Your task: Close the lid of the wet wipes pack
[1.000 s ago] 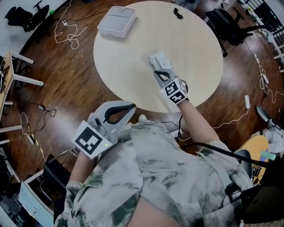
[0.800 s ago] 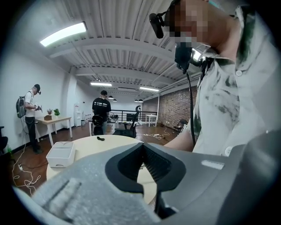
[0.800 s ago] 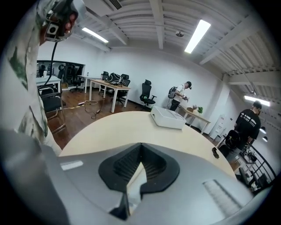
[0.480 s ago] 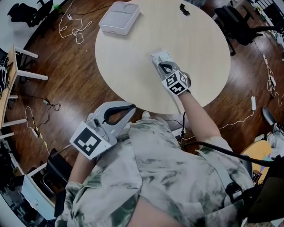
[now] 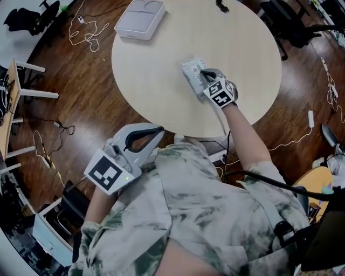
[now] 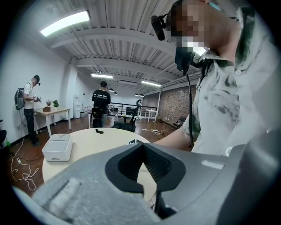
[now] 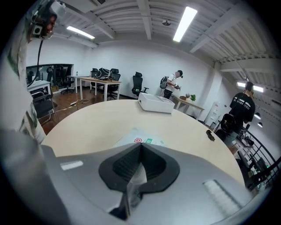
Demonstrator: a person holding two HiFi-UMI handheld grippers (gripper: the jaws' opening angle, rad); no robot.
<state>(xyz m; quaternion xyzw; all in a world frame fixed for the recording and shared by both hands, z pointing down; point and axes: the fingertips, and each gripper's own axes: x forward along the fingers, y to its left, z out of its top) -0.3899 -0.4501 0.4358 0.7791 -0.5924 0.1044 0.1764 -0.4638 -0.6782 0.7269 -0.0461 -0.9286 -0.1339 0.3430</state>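
Right gripper [image 5: 203, 73]: clenched. Its jaws are pressed together on a thin translucent flap [image 7: 133, 183], which is seen standing upright in the hollow behind the tips in the right gripper view. Whether this flap is the lid itself cannot be told. The gripper is held low over the round table [image 5: 145, 75], with its tips on the wet wipes pack [image 5: 190, 70].

Wet wipes pack: laid flat on the table, toward the person's side of the middle. In the right gripper view it is found directly beyond the jaw tips, and red and green marks are seen on its top face [image 7: 142, 140].

Left gripper [image 5: 160, 130]: clenched. Its jaws are closed tip to tip, with nothing held between them [image 6: 142, 146]. It is kept off the table, close against the person's torso, over the wooden floor [image 5: 81, 91].

White tray [image 5: 141, 19]: set at the far left edge of the table, well apart from the pack.

Small dark object [image 5: 221, 7]: placed at the far edge of the table; its kind cannot be made out.

Loose cables [image 5: 86, 32]: scattered on the floor to the left of the table.
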